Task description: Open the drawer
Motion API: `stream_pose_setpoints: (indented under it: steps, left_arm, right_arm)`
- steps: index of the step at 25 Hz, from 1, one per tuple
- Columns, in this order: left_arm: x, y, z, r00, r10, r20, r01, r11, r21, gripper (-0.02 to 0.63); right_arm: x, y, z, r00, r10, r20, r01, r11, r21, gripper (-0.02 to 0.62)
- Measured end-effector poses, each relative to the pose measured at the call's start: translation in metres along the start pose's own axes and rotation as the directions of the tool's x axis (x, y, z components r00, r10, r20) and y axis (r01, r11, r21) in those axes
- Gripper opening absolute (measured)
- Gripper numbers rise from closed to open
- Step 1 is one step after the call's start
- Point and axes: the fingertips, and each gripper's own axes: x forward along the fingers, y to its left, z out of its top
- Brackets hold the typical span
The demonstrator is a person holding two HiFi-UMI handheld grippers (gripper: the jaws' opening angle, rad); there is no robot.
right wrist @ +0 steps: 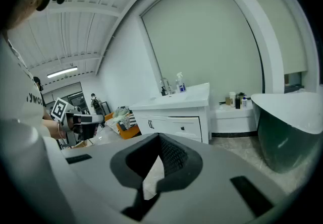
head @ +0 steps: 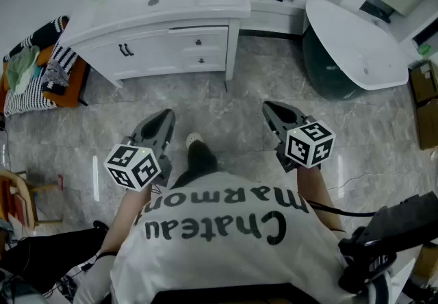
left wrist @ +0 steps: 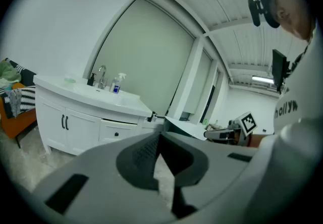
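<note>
Bathroom, grey marble floor [head: 246, 83]; white vanity surface [head: 164, 1] by far wall, bathtub [head: 356, 49] to right. Two drawers [head: 198, 41] stacked in vanity's right part, both shut. Left claw [head: 164, 118] closed, empty, well apart from vanity. Right claw [head: 270, 108] closed, empty, alongside.

Vanity [head: 147, 56] ahead, drawers [head: 199, 51] in its R half — tub [head: 356, 49] further R, clothes pile [head: 37, 63] L

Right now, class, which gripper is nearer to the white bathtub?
Right. In the head view, the right gripper hangs over the floor just left of the bathtub. The left gripper is farther left, in front of the vanity.
</note>
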Motion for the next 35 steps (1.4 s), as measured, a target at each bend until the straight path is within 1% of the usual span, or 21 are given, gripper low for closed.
stream_pose_setpoints:
  steps: [4,6,10,12,13,16,17,18,21,22,24,29,35]
  left_arm:
    - [0.002,0.002,-0.003,1.000,0.004,-0.003,-0.004,1.000,-0.003,0.009]
    - [0.002,0.002,-0.002,1.000,-0.006,0.014,0.007,1.000,-0.018,0.009]
    - [-0.003,-0.001,0.011,0.991,-0.050,0.121,0.054,0.998,-0.033,0.009]
    - [-0.005,0.003,0.015,0.986,-0.046,0.160,0.053,0.998,-0.040,0.009]
    - [-0.005,0.004,0.016,0.985,-0.041,0.167,0.047,0.998,-0.032,0.009]
    - [0.001,0.011,0.014,0.989,-0.030,0.142,0.024,0.999,0.043,0.009]
    - [0.005,0.013,0.014,0.991,-0.035,0.132,0.028,0.998,0.058,0.009]
    - [0.009,0.015,0.014,0.990,-0.047,0.131,0.041,0.998,0.050,0.009]
    - [0.023,0.024,0.022,0.983,-0.081,0.167,0.090,0.995,-0.047,0.009]
    - [0.029,0.028,0.025,0.981,-0.084,0.175,0.096,0.993,-0.063,0.009]
    - [0.041,0.036,0.031,0.981,-0.084,0.174,0.096,0.994,-0.058,0.009]
    - [0.083,0.055,0.051,0.986,-0.100,0.134,0.107,0.993,-0.045,0.009]
    - [0.126,0.083,0.081,0.985,-0.132,0.111,0.132,0.991,0.008,0.009]
  right_arm:
    - [0.003,-0.001,-0.002,1.000,0.004,-0.005,-0.004,1.000,0.003,0.003]
    - [0.005,-0.001,-0.002,1.000,0.006,-0.010,-0.006,1.000,0.012,0.003]
    - [0.009,0.000,0.001,1.000,0.024,0.006,-0.024,0.999,0.044,0.003]
    - [0.012,-0.001,0.002,0.999,0.035,0.020,-0.036,0.998,0.059,0.003]
    - [0.013,-0.001,0.003,0.999,0.039,0.023,-0.040,0.997,0.068,0.003]
    - [0.022,0.001,0.001,0.998,0.056,0.011,-0.056,0.995,0.081,0.003]
    - [0.025,0.001,0.000,0.998,0.059,0.001,-0.059,0.996,0.073,0.003]
    - [0.029,0.000,-0.001,0.998,0.056,-0.012,-0.055,0.997,0.058,0.003]
    - [0.037,-0.009,-0.002,0.999,0.024,-0.039,-0.024,1.000,0.014,0.003]
    - [0.039,-0.012,0.000,0.999,0.016,-0.038,-0.016,1.000,0.015,0.003]
    - [0.043,-0.021,0.009,1.000,0.006,-0.026,-0.005,1.000,0.030,0.003]
    - [0.059,-0.049,0.035,0.999,-0.044,-0.015,0.044,0.998,0.048,0.003]
    - [0.096,-0.071,0.065,0.997,-0.075,-0.010,0.076,0.995,0.068,0.003]
